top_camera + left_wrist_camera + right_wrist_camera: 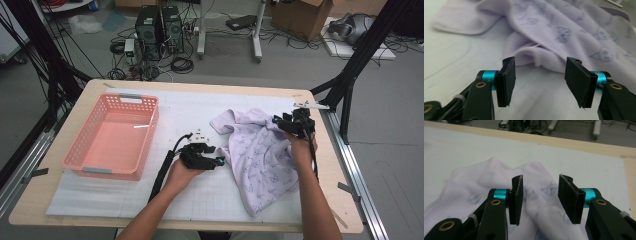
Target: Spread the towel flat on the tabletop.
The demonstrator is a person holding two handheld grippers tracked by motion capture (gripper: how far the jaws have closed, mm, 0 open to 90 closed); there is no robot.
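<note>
High view: left gripper [218,161] open and empty just beside the near-left edge of the lilac printed garment [260,155], right gripper [278,121] open, empty, over its far edge, garment crumpled on the counter [200,85], pink basket [112,135] well left.

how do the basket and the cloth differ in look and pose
The basket is pink, rigid and perforated, standing upright at the table's left; the cloth is pale lilac with a small print, soft, lying crumpled at the right. The basket has nothing in it and no gripper near; the cloth lies between both grippers. Both rest on the white mat.
</note>
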